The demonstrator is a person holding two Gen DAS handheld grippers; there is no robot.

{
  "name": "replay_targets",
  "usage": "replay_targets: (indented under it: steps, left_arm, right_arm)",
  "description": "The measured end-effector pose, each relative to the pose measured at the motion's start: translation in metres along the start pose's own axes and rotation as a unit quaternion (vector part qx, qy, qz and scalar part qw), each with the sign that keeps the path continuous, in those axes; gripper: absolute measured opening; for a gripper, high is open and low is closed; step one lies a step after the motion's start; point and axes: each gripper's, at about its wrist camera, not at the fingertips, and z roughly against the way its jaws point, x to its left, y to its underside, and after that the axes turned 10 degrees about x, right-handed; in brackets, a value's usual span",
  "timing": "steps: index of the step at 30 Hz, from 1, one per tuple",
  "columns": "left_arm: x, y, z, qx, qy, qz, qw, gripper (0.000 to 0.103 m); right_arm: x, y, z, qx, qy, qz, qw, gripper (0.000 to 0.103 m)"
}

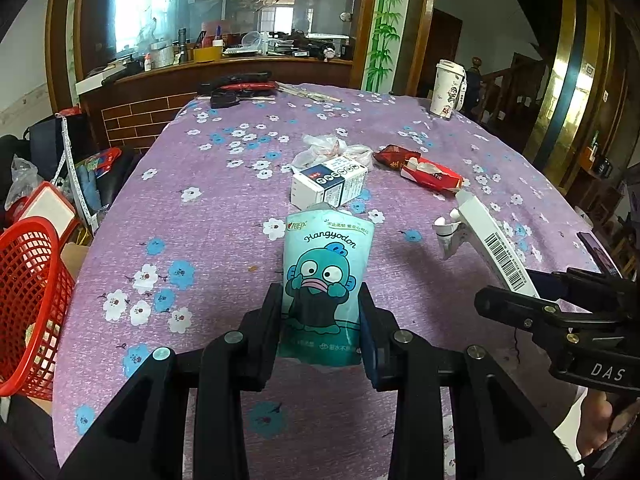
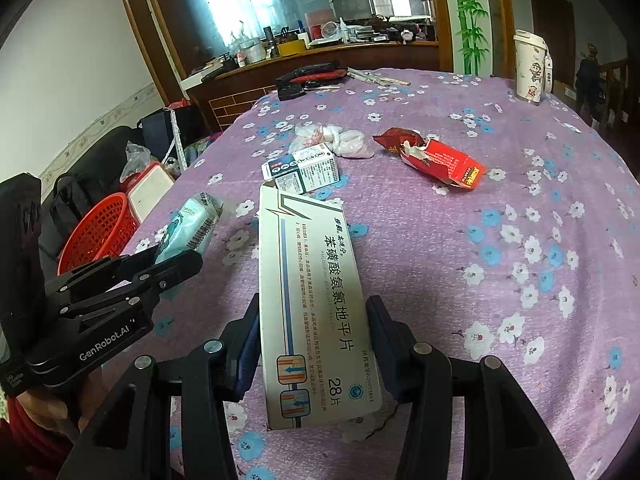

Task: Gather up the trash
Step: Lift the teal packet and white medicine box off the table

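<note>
My left gripper (image 1: 320, 300) is shut on a teal tissue pack (image 1: 326, 276) with a cartoon fish, held above the table; the pack also shows in the right wrist view (image 2: 188, 228). My right gripper (image 2: 312, 320) is shut on a long white medicine box (image 2: 312, 300), seen edge-on in the left wrist view (image 1: 496, 240). On the purple flowered tablecloth (image 1: 200, 220) lie a small blue-white box (image 1: 328, 184), crumpled plastic wrap (image 1: 332, 148), and a torn red packet (image 1: 428, 172). A red mesh basket (image 1: 28, 300) stands off the table's left edge.
A white printed cup (image 1: 448, 88) stands at the far right of the table. Black and red tools (image 1: 240, 88) lie at the far edge. A wooden counter with clutter is behind. Bags and a white-lidded box (image 1: 48, 204) sit beside the basket.
</note>
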Motion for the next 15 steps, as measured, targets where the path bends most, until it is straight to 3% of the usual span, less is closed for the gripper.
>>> replay_targets:
  steps: [15]
  left_arm:
    - [0.006, 0.001, 0.007, -0.008, -0.002, 0.008, 0.9999, 0.034]
  right_arm:
    - [0.012, -0.004, 0.0, 0.002, -0.002, 0.014, 1.0, 0.054]
